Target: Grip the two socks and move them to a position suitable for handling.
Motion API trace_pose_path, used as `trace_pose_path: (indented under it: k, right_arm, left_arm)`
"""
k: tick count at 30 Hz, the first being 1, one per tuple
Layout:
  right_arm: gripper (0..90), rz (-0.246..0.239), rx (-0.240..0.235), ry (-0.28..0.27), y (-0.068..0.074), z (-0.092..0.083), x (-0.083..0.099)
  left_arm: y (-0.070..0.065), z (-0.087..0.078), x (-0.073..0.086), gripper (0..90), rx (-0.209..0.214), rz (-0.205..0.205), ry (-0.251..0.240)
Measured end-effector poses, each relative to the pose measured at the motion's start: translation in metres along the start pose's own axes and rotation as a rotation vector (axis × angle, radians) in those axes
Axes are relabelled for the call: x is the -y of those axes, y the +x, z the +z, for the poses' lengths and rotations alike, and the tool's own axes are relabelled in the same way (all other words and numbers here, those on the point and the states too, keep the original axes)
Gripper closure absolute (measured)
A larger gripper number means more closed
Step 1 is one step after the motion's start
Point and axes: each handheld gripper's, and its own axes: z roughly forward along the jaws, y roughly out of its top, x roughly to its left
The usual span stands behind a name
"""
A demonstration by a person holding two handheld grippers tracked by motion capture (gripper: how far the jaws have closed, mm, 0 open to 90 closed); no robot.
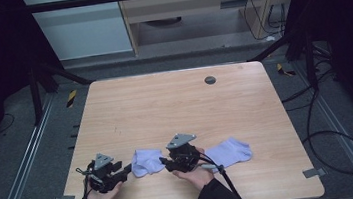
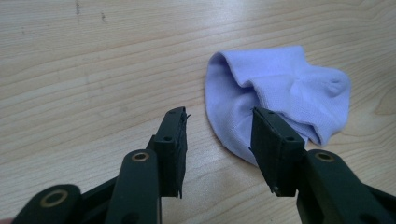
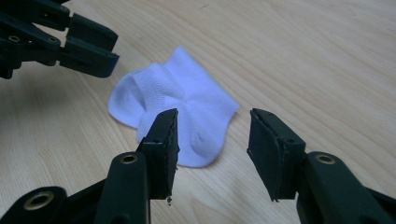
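A small pale lilac sock is lying crumpled on the near part of the wooden table, between the two grippers. The left gripper is being held low at the sock's left edge, with its jaws standing apart; in the left gripper view the sock is seen just ahead, its edge reaching in by one jaw, with nothing being pinched. The right gripper is being held just beside the sock's right side, jaws likewise apart; in the right gripper view the sock is lying ahead of the jaws, partly behind one of them, and the gap between them is over bare wood (the left gripper is showing at the upper left there). A second sock is lying flat farther right, partly hidden behind the right hand.
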Motion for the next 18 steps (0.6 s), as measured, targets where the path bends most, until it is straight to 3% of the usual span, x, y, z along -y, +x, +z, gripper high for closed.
trace_pose_path:
  k: [10,18]
  right_arm:
    - [58.4,-0.029,-0.041,0.054,0.017,0.030,0.002]
    - [64.4,-0.060,-0.067,0.096,0.025,0.045,0.007]
  left_arm:
    - [-0.009,0.012,0.000,55.8,0.002,0.040,0.029]
    - [-0.013,0.018,0.002,58.0,-0.015,0.063,0.055]
